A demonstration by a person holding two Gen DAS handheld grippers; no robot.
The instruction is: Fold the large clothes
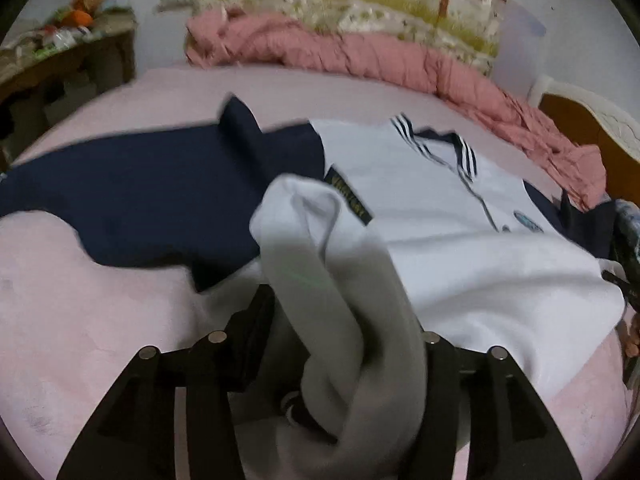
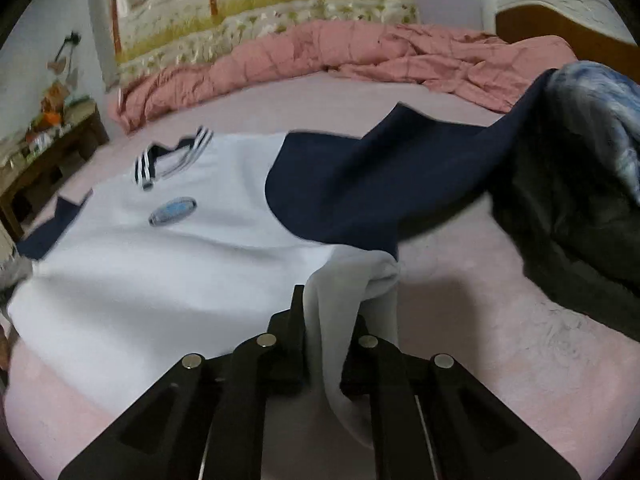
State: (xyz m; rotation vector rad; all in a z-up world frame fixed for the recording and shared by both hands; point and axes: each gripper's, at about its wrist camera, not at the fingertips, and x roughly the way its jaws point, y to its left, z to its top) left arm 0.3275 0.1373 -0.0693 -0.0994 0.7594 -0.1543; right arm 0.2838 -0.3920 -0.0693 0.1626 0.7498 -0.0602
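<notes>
Both tongs, left tongs (image 1: 344,344) and right tongs (image 2: 326,344), are clamped on the hem of the white-and-navy shirt (image 1: 460,240) spread on the bed (image 1: 80,320); the thick bunch could slip free.

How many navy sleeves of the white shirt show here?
2: one navy sleeve lies flat on the pink sheet in the left wrist view; the other navy sleeve shows raised in the right wrist view.
</notes>
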